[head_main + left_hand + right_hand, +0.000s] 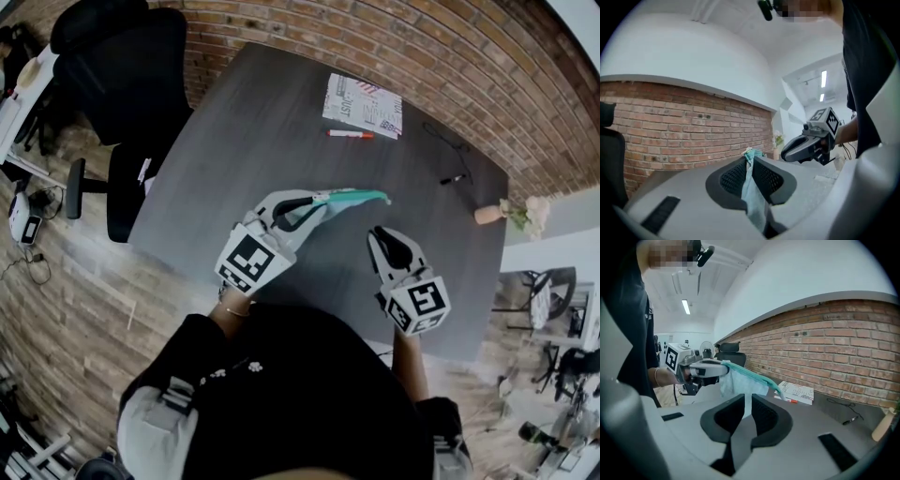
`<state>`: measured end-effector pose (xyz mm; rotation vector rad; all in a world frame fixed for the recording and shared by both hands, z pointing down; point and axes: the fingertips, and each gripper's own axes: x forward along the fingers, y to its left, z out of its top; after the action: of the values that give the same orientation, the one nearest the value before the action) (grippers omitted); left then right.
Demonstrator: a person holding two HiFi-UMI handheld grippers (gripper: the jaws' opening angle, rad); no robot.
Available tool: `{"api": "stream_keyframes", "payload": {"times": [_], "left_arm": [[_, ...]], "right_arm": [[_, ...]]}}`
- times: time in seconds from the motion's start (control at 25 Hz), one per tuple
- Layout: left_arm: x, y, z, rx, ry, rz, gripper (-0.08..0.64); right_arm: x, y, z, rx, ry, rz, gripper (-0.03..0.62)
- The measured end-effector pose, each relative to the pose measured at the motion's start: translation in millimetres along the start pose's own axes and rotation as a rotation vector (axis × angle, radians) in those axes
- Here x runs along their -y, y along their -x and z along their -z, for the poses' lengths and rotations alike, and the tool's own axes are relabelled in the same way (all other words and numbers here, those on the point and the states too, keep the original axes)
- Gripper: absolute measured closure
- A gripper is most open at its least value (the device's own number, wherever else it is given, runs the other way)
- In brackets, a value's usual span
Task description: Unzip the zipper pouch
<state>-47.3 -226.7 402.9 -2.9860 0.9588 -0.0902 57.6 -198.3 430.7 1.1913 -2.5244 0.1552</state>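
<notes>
The teal zipper pouch (352,198) hangs in the air above the near half of the dark grey surface (244,141). Its left end is clenched in the jaws of the left gripper (314,204), and the cloth is pinched flat between the two pads. Just right of the pouch's free end and nearer the person is the right gripper (382,234). Its jaws are parted by a narrow gap and grasp nothing. Each of the two grippers carries one cube with black-and-white square markers and no letters. On the far part of the surface lies one printed sheet (363,105), its print too small to read, with one red marker (350,134) just beside its near edge. At the right edge stands one vase (487,215) of pale flowers. One black office chair (122,75) stands at the far left.
</notes>
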Motion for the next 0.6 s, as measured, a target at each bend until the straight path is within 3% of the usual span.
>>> {"api": "stream_keyframes", "payload": {"times": [0.16,0.36,0.48,0.6], "left_arm": [[4,-6,9,-0.072,-0.156,-0.006,0.526],[21,-16,21,-0.209,-0.451,0.002,0.526],[30,-23,31,-0.281,-0.629,0.021,0.526],[38,-25,36,-0.320,-0.736,0.045,0.526]], "right_arm": [[-13,-8,-18,0.041,-0.003,-0.036,0.546],[-37,-21,-39,0.063,0.047,-0.106,0.543],[-45,-27,-41,0.034,0.084,-0.109,0.537],[-52,-31,-39,-0.018,0.103,-0.096,0.531]]}}
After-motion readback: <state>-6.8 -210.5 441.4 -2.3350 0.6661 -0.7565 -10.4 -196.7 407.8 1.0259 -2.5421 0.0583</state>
